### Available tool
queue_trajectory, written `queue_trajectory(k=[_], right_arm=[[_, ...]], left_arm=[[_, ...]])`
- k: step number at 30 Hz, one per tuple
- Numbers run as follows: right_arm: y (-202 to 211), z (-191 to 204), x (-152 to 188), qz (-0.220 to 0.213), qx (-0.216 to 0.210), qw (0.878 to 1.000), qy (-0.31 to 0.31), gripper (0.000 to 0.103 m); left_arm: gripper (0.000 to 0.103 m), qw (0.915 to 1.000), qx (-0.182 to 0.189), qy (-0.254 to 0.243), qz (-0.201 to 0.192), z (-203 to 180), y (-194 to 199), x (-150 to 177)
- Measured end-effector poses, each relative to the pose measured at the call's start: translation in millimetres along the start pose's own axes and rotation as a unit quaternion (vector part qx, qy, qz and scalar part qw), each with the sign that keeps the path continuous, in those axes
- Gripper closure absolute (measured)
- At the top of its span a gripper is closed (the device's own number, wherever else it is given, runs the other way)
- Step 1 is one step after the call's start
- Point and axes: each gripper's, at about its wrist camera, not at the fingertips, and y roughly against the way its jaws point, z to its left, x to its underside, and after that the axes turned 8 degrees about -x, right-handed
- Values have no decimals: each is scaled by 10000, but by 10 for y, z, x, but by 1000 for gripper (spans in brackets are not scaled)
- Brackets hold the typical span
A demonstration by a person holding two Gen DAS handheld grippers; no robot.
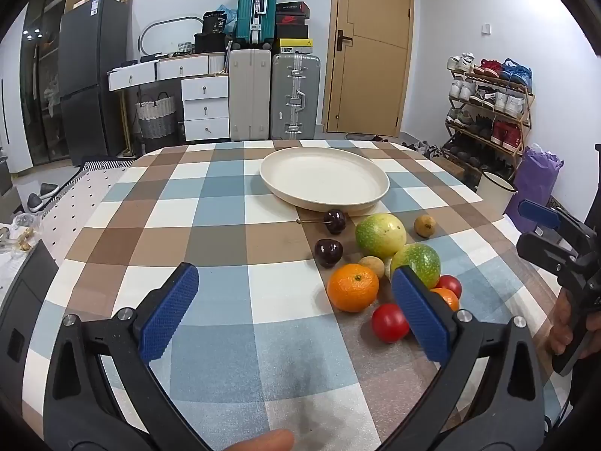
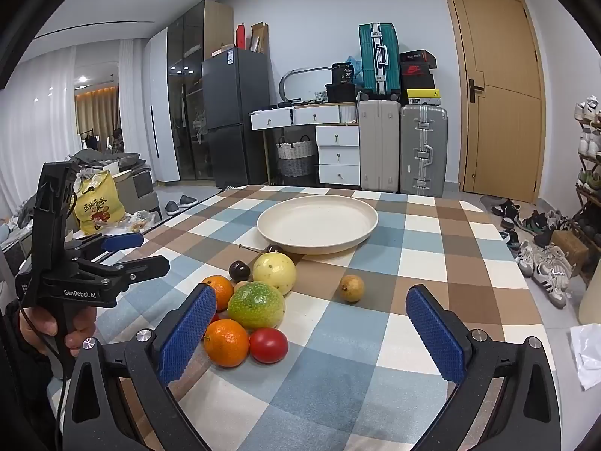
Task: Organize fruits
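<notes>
A cream plate [image 1: 325,178] [image 2: 317,221] sits empty at the far middle of the checked table. In front of it lies a cluster of fruit: two green-yellow passion fruits [image 1: 380,235] [image 2: 256,305], two oranges [image 1: 352,287] [image 2: 226,342], red tomatoes [image 1: 390,322] [image 2: 268,345], two dark cherries [image 1: 328,251] [image 2: 239,270] and a small brown fruit [image 1: 425,226] [image 2: 352,288]. My left gripper [image 1: 295,314] is open and empty, left of the cluster. My right gripper [image 2: 310,336] is open and empty, just right of the cluster.
The checked tablecloth [image 1: 225,225] covers the table. Behind the table stand suitcases [image 1: 274,94], white drawers [image 1: 204,107], a fridge [image 1: 94,75] and a wooden door [image 1: 370,49]. A shoe rack [image 1: 488,105] stands at the right.
</notes>
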Motion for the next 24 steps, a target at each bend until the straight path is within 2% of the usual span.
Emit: queue_trajectory(k=[24], right_arm=[[-4, 2, -9, 57, 1, 10000, -16, 0]], left_arm=[[0, 10000, -26, -64, -22, -5, 1, 0]])
